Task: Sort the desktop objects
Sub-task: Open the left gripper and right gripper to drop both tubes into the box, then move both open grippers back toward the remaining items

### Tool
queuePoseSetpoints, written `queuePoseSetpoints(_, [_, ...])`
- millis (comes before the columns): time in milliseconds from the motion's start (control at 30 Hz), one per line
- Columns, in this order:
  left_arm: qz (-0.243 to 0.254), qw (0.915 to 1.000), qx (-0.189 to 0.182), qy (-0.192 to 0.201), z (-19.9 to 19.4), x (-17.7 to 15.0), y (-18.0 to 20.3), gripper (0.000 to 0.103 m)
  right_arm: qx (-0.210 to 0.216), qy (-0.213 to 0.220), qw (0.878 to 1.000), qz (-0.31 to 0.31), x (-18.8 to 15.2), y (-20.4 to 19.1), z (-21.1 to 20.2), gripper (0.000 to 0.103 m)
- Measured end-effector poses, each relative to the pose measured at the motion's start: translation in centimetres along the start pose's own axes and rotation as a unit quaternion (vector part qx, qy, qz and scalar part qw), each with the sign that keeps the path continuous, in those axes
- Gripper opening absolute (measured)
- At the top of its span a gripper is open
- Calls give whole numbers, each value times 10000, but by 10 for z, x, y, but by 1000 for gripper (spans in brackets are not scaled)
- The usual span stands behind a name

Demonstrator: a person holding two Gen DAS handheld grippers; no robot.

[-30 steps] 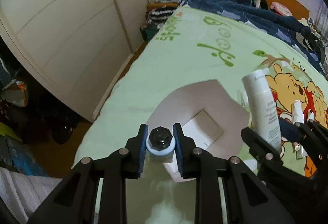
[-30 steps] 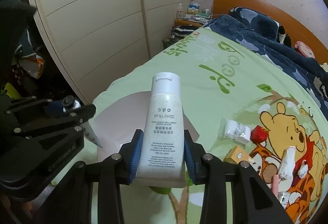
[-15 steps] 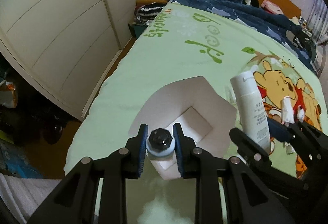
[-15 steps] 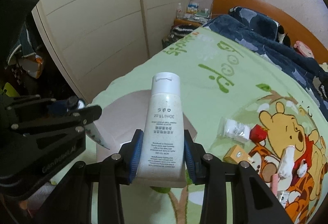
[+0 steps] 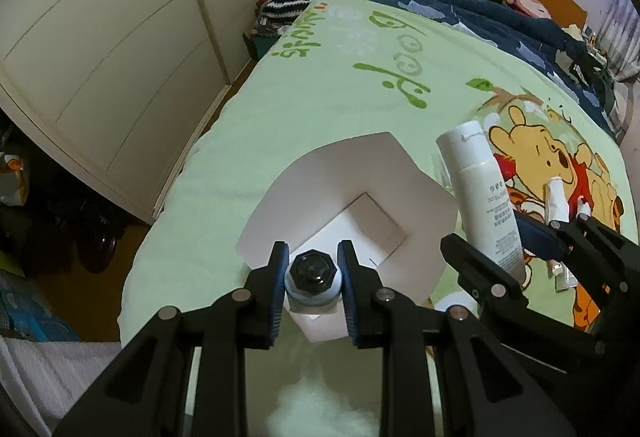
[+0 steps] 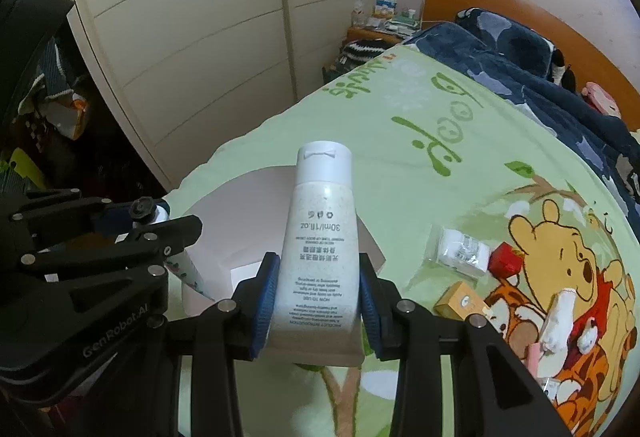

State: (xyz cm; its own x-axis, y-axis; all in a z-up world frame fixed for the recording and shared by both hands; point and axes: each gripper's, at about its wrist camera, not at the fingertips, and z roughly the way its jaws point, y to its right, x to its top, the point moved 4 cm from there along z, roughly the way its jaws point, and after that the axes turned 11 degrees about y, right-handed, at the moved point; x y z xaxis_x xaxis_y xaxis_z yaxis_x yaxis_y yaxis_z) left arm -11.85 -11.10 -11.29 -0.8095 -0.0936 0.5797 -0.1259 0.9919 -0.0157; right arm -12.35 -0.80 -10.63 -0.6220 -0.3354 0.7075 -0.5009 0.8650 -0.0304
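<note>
Bedroom scene, and from the left wrist view a green cartoon bedspread (image 5: pixel 360 105) filled the frame, with a white open box (image 5: pixel 352 205) sitting near its edge above the drop to the floor. Up front, the left gripper (image 5: pixel 313 279) was clamped tight on a small tube with a black cap (image 5: pixel 312 273), hanging just over the near lip of the box. Off to the right, the right gripper (image 5: pixel 532 237) carried the white cream tube (image 5: pixel 480 193), held above the box's right side. Risk there: the black-capped tube was pinched high near its cap, so a release over the lip could have sent it off the box and onto the bedding.

Switching to the right wrist view, the right gripper (image 6: pixel 318 301) squeezed the white cream tube (image 6: pixel 320 233) low on its soft body, cap pointing away. A soft tube can slide in the pads. The left gripper (image 6: pixel 160 225) sat close by on the left, above the white open box (image 6: pixel 240 205); two tools crowding one box could have knocked together. Loose items, a wrapped white packet (image 6: pixel 460 249) among them, lay unsorted on the right.
</note>
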Motion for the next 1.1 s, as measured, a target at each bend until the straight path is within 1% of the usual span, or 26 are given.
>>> queuePoseSetpoints(167, [51, 10000, 54, -9, 8, -1, -3, 27, 176, -125, 9998, -56, 0, 0, 14, 39])
queuePoseSetpoints(200, [77, 9999, 82, -19, 10, 0, -3, 28, 190, -141, 9997, -51, 0, 1, 16, 39])
queuePoseSetpoints(267, [98, 9998, 140, -91, 14, 0, -5, 35, 258, -228, 9994, 40, -1, 4, 21, 39])
queuePoseSetpoints(333, [59, 9997, 207, -109, 16, 0, -10, 53, 279, -331, 9989, 157, -3, 9, 24, 39])
queuePoseSetpoints(400, [-2, 9998, 185, -60, 15, 2, -13, 62, 299, -433, 9982, 273, -4, 13, 27, 39])
queuePoseSetpoints(433, [-31, 9999, 158, -26, 14, 3, -14, 65, 308, -484, 9978, 331, -5, 16, 29, 39])
queuePoseSetpoints(467, [-60, 9999, 113, 7, 13, 4, -14, 70, 308, -493, 9979, 285, -5, 15, 29, 39])
queuePoseSetpoints(500, [-79, 10000, 28, 41, 12, 5, -13, 83, 308, -500, 9980, 237, -5, 15, 29, 39])
queuePoseSetpoints(533, [-64, 9999, 22, 98, 9, 7, -11, 88, 317, -493, 9981, 204, -5, 13, 29, 39])
queuePoseSetpoints(667, [183, 9995, 109, 233, 4, 11, -2, 88, 315, -463, 9984, 47, -2, 6, 27, 39])
queuePoseSetpoints(833, [109, 9996, 120, 235, 1, 12, -3, 88, 261, -441, 9987, 60, 1, 7, 25, 40])
queuePoseSetpoints(933, [13, 9995, 156, 286, -7, 14, -7, 88, 234, -258, 9993, 110, 5, 9, 14, 40])
queuePoseSetpoints(1100, [-30, 9981, 269, 546, -35, 20, -11, 88, -22, 109, 9997, 214, 14, 17, -17, 40])
